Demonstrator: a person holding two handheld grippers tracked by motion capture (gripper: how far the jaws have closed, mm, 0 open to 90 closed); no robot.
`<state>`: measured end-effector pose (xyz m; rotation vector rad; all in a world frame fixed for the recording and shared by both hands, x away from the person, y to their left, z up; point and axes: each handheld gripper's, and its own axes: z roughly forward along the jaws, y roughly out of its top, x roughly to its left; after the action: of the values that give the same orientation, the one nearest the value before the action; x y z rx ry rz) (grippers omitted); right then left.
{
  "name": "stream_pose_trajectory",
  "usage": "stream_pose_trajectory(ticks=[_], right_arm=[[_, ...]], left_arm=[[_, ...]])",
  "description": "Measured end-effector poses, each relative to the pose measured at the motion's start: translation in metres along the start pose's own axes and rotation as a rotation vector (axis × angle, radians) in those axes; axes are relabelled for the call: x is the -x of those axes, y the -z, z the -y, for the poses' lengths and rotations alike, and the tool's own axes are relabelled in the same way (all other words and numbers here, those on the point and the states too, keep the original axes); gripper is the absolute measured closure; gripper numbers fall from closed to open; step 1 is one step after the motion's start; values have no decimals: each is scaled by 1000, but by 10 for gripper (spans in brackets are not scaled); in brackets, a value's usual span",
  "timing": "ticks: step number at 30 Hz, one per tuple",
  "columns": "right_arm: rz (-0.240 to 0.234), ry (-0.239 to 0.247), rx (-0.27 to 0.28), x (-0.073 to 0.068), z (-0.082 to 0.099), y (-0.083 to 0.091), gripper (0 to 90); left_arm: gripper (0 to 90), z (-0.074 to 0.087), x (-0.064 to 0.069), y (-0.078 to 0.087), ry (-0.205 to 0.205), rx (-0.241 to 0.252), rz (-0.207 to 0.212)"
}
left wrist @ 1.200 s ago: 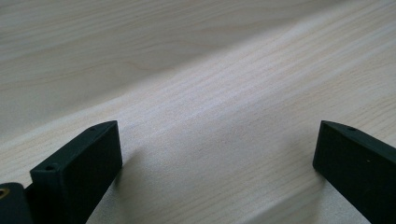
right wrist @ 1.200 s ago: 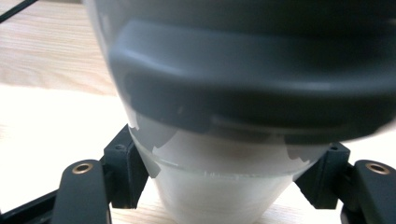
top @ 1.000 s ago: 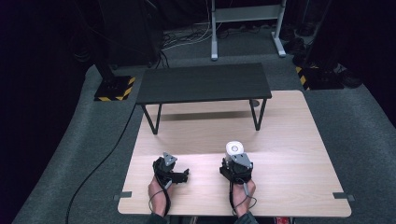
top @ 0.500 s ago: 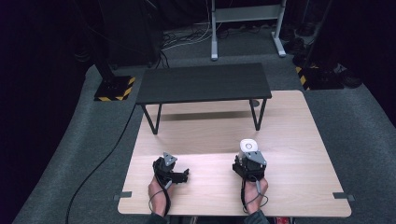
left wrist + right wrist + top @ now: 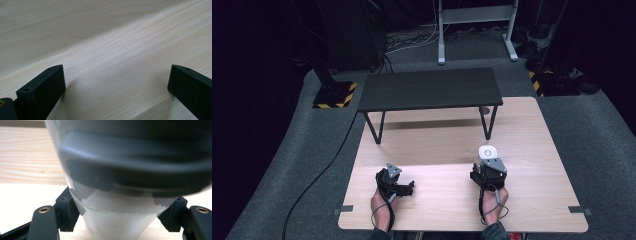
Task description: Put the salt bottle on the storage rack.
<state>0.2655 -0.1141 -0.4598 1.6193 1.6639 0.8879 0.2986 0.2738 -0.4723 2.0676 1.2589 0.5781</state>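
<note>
High view: cup (image 5: 487,152) held amid bare table (image 5: 532,150).

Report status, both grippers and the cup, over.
Right gripper shut on white cup, held over the table. Left gripper open, nothing between jaws, low over the wood. Black shelf stands ahead of both.

Lower left of the high view: left gripper (image 5: 404,186), black body topped by a grey three-cornered plate, thin black cable looping back over the left hand (image 5: 382,207). Lower right: right gripper (image 5: 487,172), black, same grey plate, cable trailing across the right hand (image 5: 493,204) to a dark sleeve cuff (image 5: 496,233). Gripper views: matte black blocky jaws, brass-ringed screw holes
</note>
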Motion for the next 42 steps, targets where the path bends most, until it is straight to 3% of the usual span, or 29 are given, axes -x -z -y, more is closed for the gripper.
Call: stream_pose_trajectory(ticks=[26, 42], right_arm=[[13, 15, 50, 27, -43, 9, 288], [-21, 42, 51, 38, -74, 13, 288]], left_arm=[[10, 0, 0, 0, 0, 0, 0], [10, 0, 0, 0, 1, 0, 1]])
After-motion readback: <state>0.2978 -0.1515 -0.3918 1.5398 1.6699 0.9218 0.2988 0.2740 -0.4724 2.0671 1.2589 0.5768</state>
